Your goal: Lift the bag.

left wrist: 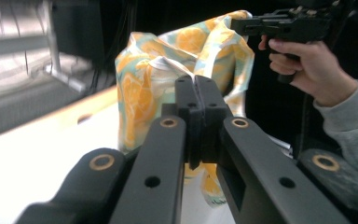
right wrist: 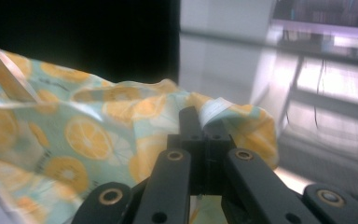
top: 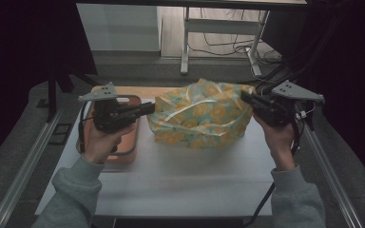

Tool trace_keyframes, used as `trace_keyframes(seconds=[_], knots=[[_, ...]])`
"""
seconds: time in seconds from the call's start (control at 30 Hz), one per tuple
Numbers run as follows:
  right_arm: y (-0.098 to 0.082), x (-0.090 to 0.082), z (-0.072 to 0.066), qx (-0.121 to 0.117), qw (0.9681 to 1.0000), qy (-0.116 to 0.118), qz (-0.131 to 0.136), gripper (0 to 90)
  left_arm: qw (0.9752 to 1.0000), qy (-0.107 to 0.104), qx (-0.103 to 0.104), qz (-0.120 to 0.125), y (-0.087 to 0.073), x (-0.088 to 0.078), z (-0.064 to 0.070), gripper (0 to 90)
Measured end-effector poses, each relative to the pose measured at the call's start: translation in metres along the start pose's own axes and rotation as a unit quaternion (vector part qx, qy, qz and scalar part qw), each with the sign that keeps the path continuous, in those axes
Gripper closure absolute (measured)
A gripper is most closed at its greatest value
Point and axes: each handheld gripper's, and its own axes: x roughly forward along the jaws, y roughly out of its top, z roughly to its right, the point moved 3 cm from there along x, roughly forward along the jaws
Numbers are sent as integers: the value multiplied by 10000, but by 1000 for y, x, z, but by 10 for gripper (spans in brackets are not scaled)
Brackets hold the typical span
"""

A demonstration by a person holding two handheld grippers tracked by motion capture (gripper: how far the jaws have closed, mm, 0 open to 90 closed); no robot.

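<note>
1. The bench (top: 185, 175) is white and carries a salmon tray (top: 132, 142) at its left edge; nothing can be made out in the tray.
2. The bag (top: 202, 116), printed with orange slices, hangs over the middle of the bench, stretched between both claws, its lower folds near or on the surface.
3. The step in hand looks like spreading the bag open. To do it well, keep both hands level, pull outward evenly, and avoid twisting, so the thin film neither tears nor slips free.
4. The left claw (top: 150, 107) is clenched on the bag's left rim; in the left gripper view the jaws meet tight with the rim pinched at their tips.
5. The right claw (top: 244, 97) is clenched on the right rim, a white fold of rim (right wrist: 216, 106) showing just beside its tips.
</note>
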Motion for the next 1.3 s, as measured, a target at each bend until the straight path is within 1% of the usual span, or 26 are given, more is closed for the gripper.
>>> trace_keyframes(seconds=[0.1, 0.2, 0.23, 0.27, 0.33, 0.4, 0.47, 0.53, 0.57, 0.6, 0.63, 0.67, 0.7, 0.73, 0.77, 0.8, 0.87, 0.9, 0.93, 1.0, 1.07, 1.1, 1.13, 1.17, 1.27, 1.3], knots=[[-31, 22, 10, 79, 9987, -73, -496, 897, 9990, 50, -230, -379, -22, 23, -17, 888], [-62, 41, 18, 128, 9957, -168, -905, 897, 9964, 93, -397, -742, -44, 45, -30, 888], [-72, 47, 21, 195, 9947, -174, -991, 897, 9955, 131, -424, -842, -50, 51, -33, 888], [-81, 51, 23, 285, 9937, -158, -1069, 897, 9945, 161, -453, -926, -56, 57, -35, 888], [-98, 58, 27, 410, 9919, -139, -1193, 896, 9927, 149, -496, -1086, -66, 66, -39, 887], [-111, 63, 29, 502, 9904, -103, -1286, 896, 9911, 214, -470, -1224, -73, 74, -40, 887], [-119, 65, 31, 544, 9895, -70, -1335, 894, 9905, 196, -466, -1280, -77, 78, -41, 884], [-122, 65, 31, 616, 9896, 23, -1297, 890, 9905, 294, -395, -1287, -78, 80, -40, 875], [-121, 64, 31, 627, 9898, 78, -1275, 880, 9907, 326, -372, -1270, -77, 79, -40, 847], [-120, 62, 31, 618, 9906, 165, -1206, 853, 9912, 359, -324, -1231, -77, 79, -39, 774], [-117, 60, 30, 586, 9915, 252, -1136, 813, 9913, 434, -233, -1217, -76, 78, -37, 668], [-115, 58, 28, 534, 9924, 316, -1066, 755, 9914, 564, -129, -1175, -75, 77, -35, 528], [-112, 55, 27, 492, 9932, 360, -991, 682, 9910, 660, -11, -1163, -75, 74, -33, 417], [-109, 52, 25, 450, 9942, 362, -907, 594, 9905, 711, 77, -1170, -74, 71, -32, 321], [-106, 48, 24, 403, 9951, 325, -837, 522, 9901, 771, 133, -1169, -74, 67, -30, 261], [-104, 44, 22, 352, 9962, 288, -743, 464, 9895, 839, 198, -1160, -73, 62, -29, 227], [-99, 31, 19, 279, 9976, 264, -579, 392, 9883, 967, 332, -1133, -74, 51, -27, 208], [-98, 24, 18, 259, 9980, 275, -501, 376, 9875, 1043, 375, -1125, -74, 44, -25, 205], [-98, 18, 16, 259, 9982, 326, -440, 367, 9870, 1090, 375, -1118, -76, 38, -24, 206], [-99, 5, 12, 307, 9979, 427, -376, 364, 9865, 1097, 365, -1157, -81, 27, -21, 211], [-104, -4, 6, 242, 9970, 606, -421, 364, 9854, 1132, 346, -1220, -90, 17, -16, 218], [-107, -8, 2, 180, 9967, 634, -483, 366, 9853, 1132, 354, -1230, -96, 12, -13, 219], [-111, -12, -3, 129, 9959, 719, -538, 376, 9851, 1129, 345, -1253, -100, 9, -11, 227], [-114, -13, -6, 102, 9951, 792, -582, 384, 9845, 1126, 336, -1303, -105, 5, -9, 230], [-128, -17, -14, -40, 9933, 902, -722, 388, 9834, 1079, 236, -1436, -118, -4, -6, 236], [-132, -18, -16, -54, 9927, 937, -763, 390, 9829, 1100, 210, -1460, -123, -7, -6, 236]])
